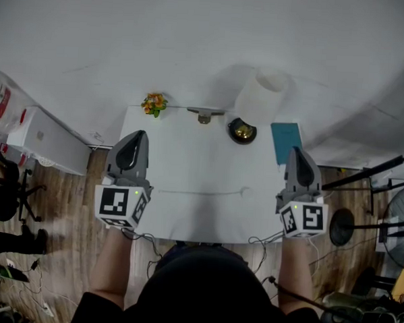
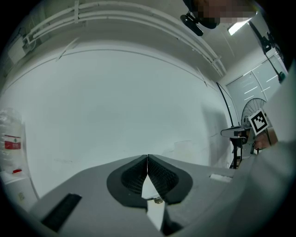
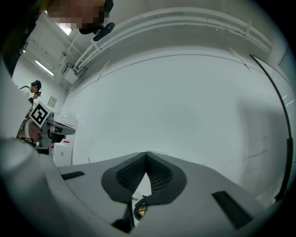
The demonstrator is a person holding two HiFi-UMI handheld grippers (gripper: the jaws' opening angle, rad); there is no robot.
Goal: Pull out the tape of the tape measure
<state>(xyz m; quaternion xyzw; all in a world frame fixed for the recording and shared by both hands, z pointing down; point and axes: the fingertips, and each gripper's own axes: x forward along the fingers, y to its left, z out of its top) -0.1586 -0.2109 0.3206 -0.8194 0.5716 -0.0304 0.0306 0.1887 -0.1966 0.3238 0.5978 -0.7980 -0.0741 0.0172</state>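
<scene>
The tape measure [image 1: 243,131], a round black case with a gold centre, lies at the back of the white table [image 1: 188,163], right of the middle. It also shows small below the jaws in the right gripper view, tape measure [image 3: 140,211]. My left gripper [image 1: 137,135] hovers over the table's left edge, shut with nothing in it. My right gripper [image 1: 298,151] hovers over the right edge, also shut and empty. Both are well apart from the tape measure. In the gripper views the left gripper [image 2: 147,157] and right gripper [image 3: 146,153] point at a bare white wall.
Along the table's back edge are a small orange flower bunch [image 1: 154,104], a metal clamp [image 1: 204,115], a white cylinder [image 1: 263,93] and a teal book [image 1: 285,141]. A thin line [image 1: 200,191] runs across the table's middle. White boxes [image 1: 44,139] stand left, stands [image 1: 363,176] right.
</scene>
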